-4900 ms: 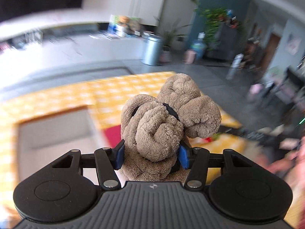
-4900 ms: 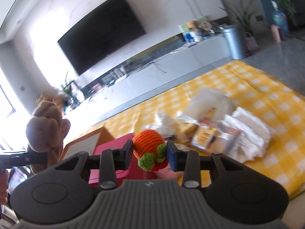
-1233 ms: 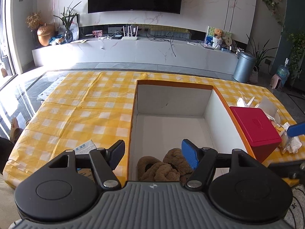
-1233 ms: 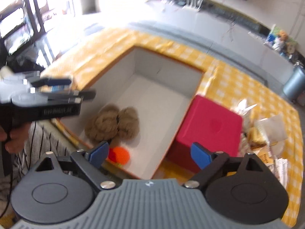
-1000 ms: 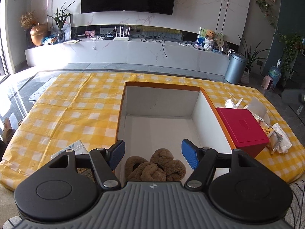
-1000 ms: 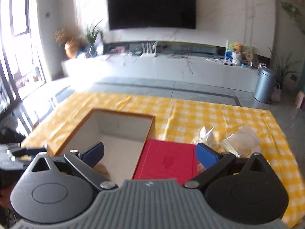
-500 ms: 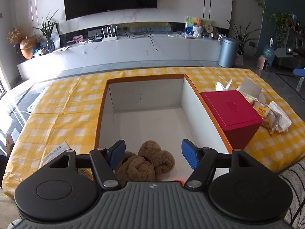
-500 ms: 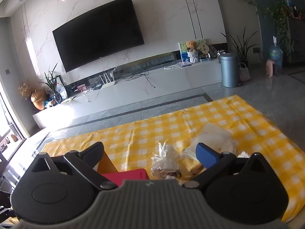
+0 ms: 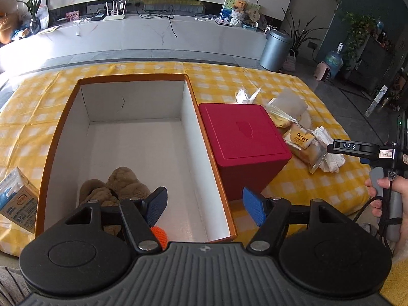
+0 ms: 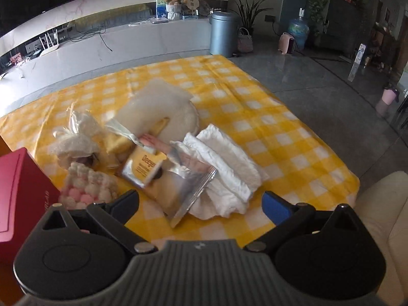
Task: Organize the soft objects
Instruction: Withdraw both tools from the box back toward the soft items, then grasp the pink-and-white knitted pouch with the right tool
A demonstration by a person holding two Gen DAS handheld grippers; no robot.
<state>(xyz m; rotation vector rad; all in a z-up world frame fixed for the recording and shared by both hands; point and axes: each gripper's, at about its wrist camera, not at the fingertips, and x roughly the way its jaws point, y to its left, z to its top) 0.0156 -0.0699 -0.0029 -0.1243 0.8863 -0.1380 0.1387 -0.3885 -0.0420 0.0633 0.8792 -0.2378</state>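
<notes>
The left tool [image 9: 205, 207] hangs with its jaws wide and nothing between them, over the near end of one big box [image 9: 63, 117] with orange rim and white inside. In that box lie two soft things: a brown plush toy [image 9: 119, 187], curly and knotted, in the near left corner, and an orange knit ball [image 9: 160, 234] touching it, half hidden behind the left finger. Just right of the big box stands one red box [image 9: 242, 142], lid on. A carton [image 9: 15, 200] lies at the big box's left side.

The right tool [image 10: 200, 201] is also spread wide and empty, above a heap on the yellow checked tabletop [image 10: 293, 140]. Nearest its left finger sits a white and pink pom-pom piece [image 10: 86, 186]. Between the fingers lies one silver and yellow snack packet [image 10: 163, 178]. Right of that is a folded white cloth [image 10: 227, 160]; behind it one pale cushion [image 10: 163, 107] and one white gauzy pouch [image 10: 75, 137]. A hand [image 9: 387, 199] grips the right tool's handle in the left view.
</notes>
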